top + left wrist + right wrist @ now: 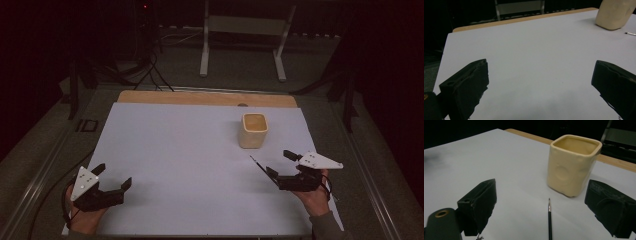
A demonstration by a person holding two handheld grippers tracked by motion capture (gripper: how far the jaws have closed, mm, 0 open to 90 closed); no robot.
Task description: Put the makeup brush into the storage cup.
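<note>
A cream square cup (pixel 253 130) stands upright and empty on the white sheet (pixel 175 150), right of centre. A thin dark paintbrush (pixel 257 163) lies flat on the sheet just in front of it. In the right gripper view the paintbrush (pixel 549 220) lies between the two wide-apart jaws, its tip pointing at the cup (pixel 571 165). My right gripper (pixel 279 163) is open and low over the sheet, touching nothing. My left gripper (pixel 114 175) is open near the front left, with only bare sheet between its fingers. The left gripper view has the cup (pixel 614 13) at far right.
The sheet covers a wooden board (pixel 207 97) whose far edge shows. A white frame stand (pixel 242 30) is on the floor beyond the table. Dark cables (pixel 150 70) lie at the back left, and a small dark object (pixel 87 125) sits left of the sheet.
</note>
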